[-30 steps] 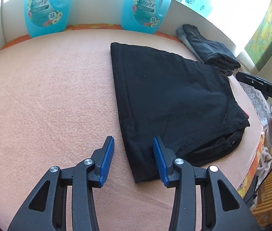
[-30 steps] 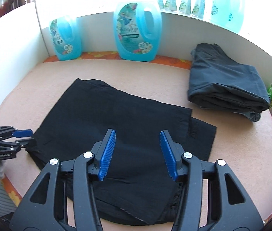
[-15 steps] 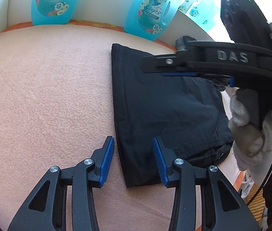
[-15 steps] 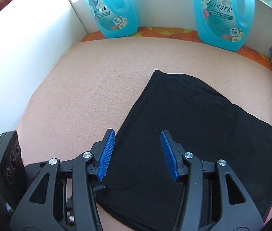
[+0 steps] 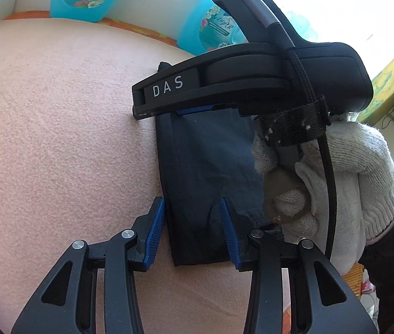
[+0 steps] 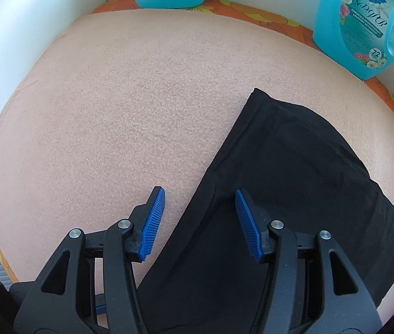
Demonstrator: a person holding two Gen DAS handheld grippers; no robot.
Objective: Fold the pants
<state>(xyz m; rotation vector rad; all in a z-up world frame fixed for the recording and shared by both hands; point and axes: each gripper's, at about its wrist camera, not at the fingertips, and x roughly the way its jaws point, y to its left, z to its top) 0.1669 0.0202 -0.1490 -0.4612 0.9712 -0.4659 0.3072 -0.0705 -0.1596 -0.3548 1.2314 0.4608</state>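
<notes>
Left tongs [image 5: 192,229] and right tongs [image 6: 199,221], both spread wide and empty, straddle the black folded cotton pants' [image 6: 294,181] left edge, apparently positioned to grip it for folding.

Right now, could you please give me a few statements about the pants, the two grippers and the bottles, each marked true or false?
1. Both the left gripper and the right gripper have their jaws open. True.
2. The black pants lie flat on the peach blanket. True.
3. The right gripper is clamped on the pants' edge. False: its open jaws straddle the left edge without gripping.
4. The detergent bottles are red. False: they are blue.
5. The hand holding the right gripper wears a white knit glove. True.
</notes>
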